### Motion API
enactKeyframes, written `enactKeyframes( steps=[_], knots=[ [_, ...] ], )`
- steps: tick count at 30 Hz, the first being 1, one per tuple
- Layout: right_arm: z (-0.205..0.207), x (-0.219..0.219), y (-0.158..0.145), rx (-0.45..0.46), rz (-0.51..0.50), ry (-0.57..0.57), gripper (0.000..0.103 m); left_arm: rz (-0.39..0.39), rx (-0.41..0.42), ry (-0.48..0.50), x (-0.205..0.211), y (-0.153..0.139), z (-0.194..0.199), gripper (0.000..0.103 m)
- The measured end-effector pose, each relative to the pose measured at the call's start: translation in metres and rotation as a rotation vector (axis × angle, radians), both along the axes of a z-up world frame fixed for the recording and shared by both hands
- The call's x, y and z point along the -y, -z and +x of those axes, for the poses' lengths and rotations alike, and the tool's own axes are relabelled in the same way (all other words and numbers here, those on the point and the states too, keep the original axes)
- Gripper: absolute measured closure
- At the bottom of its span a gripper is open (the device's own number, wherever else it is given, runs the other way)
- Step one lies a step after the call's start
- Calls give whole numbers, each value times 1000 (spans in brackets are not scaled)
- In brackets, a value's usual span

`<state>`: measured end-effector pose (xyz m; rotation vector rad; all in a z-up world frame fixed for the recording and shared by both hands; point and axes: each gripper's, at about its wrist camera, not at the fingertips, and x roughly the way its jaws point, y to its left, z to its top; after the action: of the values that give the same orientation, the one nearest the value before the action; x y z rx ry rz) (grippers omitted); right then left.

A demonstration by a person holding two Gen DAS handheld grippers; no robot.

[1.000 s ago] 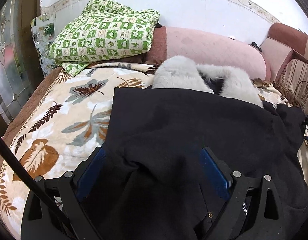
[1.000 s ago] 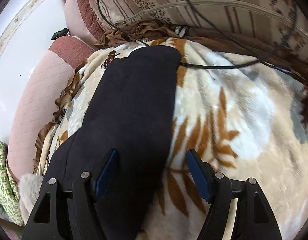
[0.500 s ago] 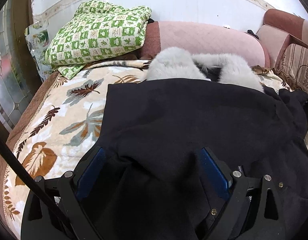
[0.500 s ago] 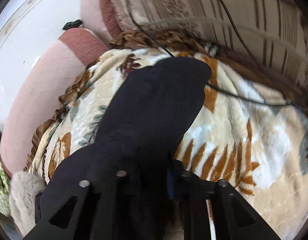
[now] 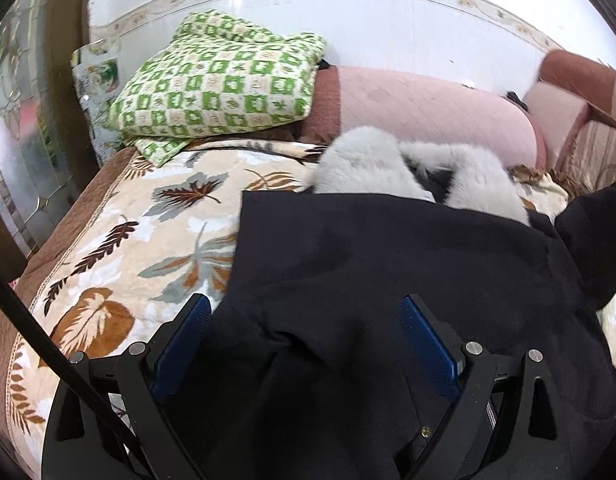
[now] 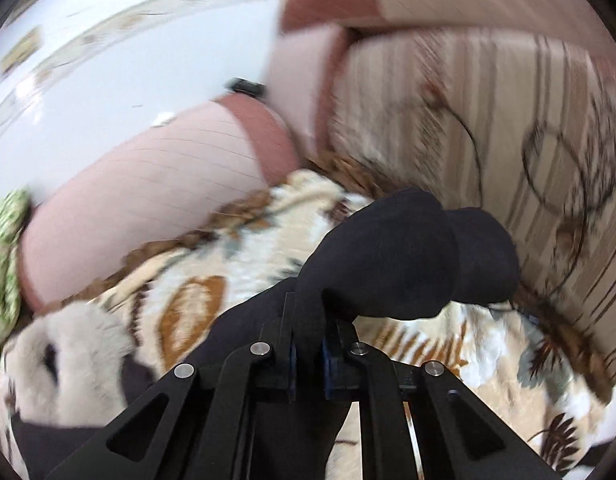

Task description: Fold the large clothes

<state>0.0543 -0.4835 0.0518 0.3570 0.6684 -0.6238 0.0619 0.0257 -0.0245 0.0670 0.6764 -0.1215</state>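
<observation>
A large black coat (image 5: 388,264) with a grey fur collar (image 5: 364,164) lies spread on a leaf-patterned blanket (image 5: 147,240). My left gripper (image 5: 305,332) is open, its blue pads either side of a bunched fold of the coat's body. My right gripper (image 6: 308,344) is shut on the coat's black sleeve (image 6: 408,256) and holds it lifted off the blanket (image 6: 488,352), the sleeve end drooping forward. The fur collar also shows in the right wrist view (image 6: 67,352), at lower left.
A green checked folded quilt (image 5: 215,84) sits at the back left on a pink bolster (image 5: 428,116). A striped sofa backrest (image 6: 508,120) with a loose black cable (image 6: 564,168) rises on the right. A white wall runs behind.
My right gripper closed on the sleeve and lifted it up off the blanket, swinging toward the coat's body. My left gripper stayed open over the coat, shifting slightly.
</observation>
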Motion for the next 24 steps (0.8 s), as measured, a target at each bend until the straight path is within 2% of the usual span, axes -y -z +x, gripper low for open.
enactKeyframes(
  steps=[4, 7, 11, 19, 24],
  knots=[
    [7, -68, -17, -9, -85, -150, 94, -12, -2, -55, -13, -2, 6, 8],
    [11, -122, -10, -40, -137, -262, 94, -24, 6, -79, -22, -7, 6, 8],
    [16, -182, 14, -81, -202, -367, 94, -49, 17, -100, -32, -13, 6, 8],
    [30, -251, 67, -175, -199, -539, 94, -56, 9, -121, -38, -13, 12, 8],
    [38, -298, 101, -241, -269, -632, 94, -41, 25, -165, -47, -16, 15, 8]
  ],
)
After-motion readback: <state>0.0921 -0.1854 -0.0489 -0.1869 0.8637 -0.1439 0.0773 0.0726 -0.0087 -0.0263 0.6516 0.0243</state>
